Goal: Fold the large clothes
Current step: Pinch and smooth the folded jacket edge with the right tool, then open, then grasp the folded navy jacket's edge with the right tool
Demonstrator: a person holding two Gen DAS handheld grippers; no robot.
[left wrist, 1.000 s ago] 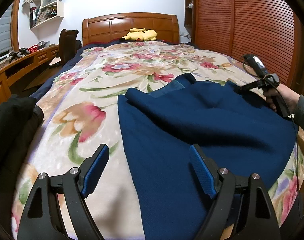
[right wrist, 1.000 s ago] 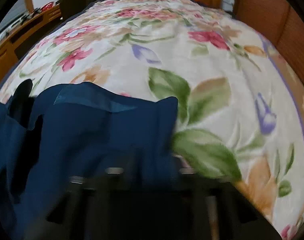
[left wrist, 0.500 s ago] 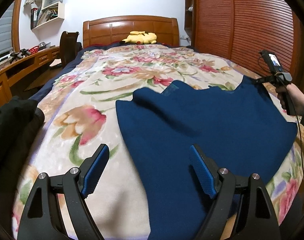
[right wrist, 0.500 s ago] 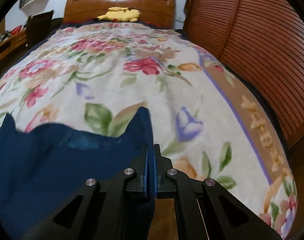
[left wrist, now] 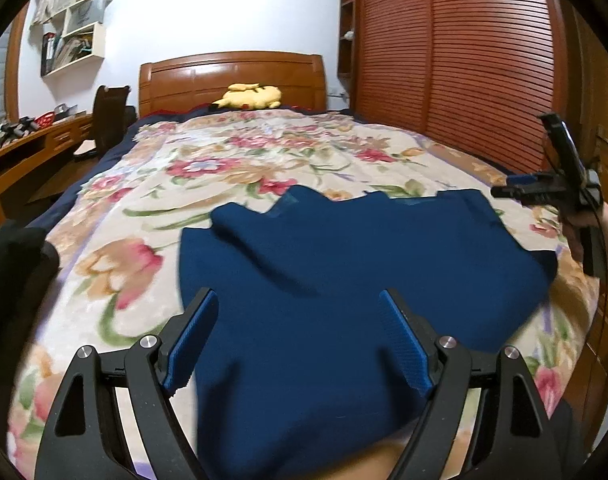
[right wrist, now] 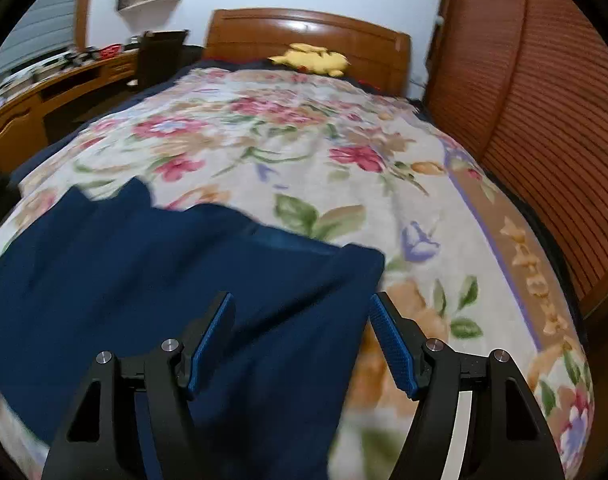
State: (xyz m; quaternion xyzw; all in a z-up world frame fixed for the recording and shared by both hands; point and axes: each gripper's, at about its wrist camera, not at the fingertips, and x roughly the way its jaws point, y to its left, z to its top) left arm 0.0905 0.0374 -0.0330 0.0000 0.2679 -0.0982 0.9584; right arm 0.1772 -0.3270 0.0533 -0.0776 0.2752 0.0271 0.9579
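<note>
— Left wrist view: what's my left gripper point(left wrist: 299, 334) doing?
— Jaws spread wide, empty, above the near part of the dark blue garment point(left wrist: 324, 280) lying flat on the floral blanket point(left wrist: 223, 160).
— Right wrist view?
— My right gripper point(right wrist: 301, 334) has just been opening; nothing sits between its blue pads point(right wrist: 392, 346), over the garment's right edge. Yellow plush toy point(right wrist: 312, 60) by the headboard point(right wrist: 304, 30).

A dark blue knitted garment point(left wrist: 344, 264) lies spread on the near half of the floral-blanketed bed point(left wrist: 231, 160). A yellow plush toy point(left wrist: 249, 96) sits at the wooden headboard point(left wrist: 231, 76) behind. A slatted wooden wardrobe point(left wrist: 456, 60) stands right, a wooden desk point(left wrist: 27, 148) left.
</note>
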